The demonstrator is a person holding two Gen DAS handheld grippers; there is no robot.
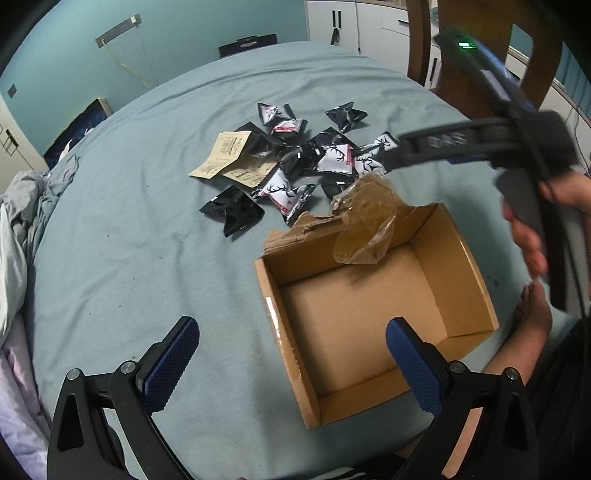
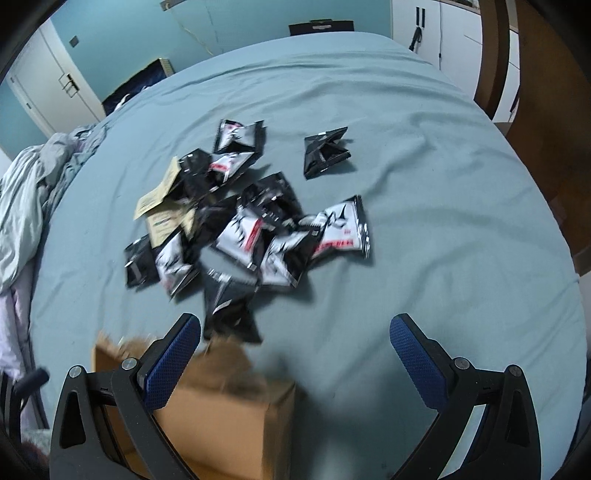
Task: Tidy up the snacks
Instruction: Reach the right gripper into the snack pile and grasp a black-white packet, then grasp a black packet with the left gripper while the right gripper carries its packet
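Keeping the empty cardboard box [image 1: 354, 317] close beside the snack packets [image 1: 295, 162] piled on the bed [image 1: 129, 240], we hold left gripper [image 1: 291, 362] and right gripper [image 2: 295, 362] wide open, gripping nothing, presumably for short transfers.

walls: teal wall [image 1: 66, 40] with a grey switch plate [image 1: 12, 90] | doors: white cupboard doors [image 2: 458, 26] at the far right, a white door [image 2: 44, 88] at left | furniture: bed under a blue-green sheet [image 2: 424, 184], wooden chair [image 1: 476, 55] at its right edge | bedding: rumpled grey blanket [image 2: 26, 199] at left
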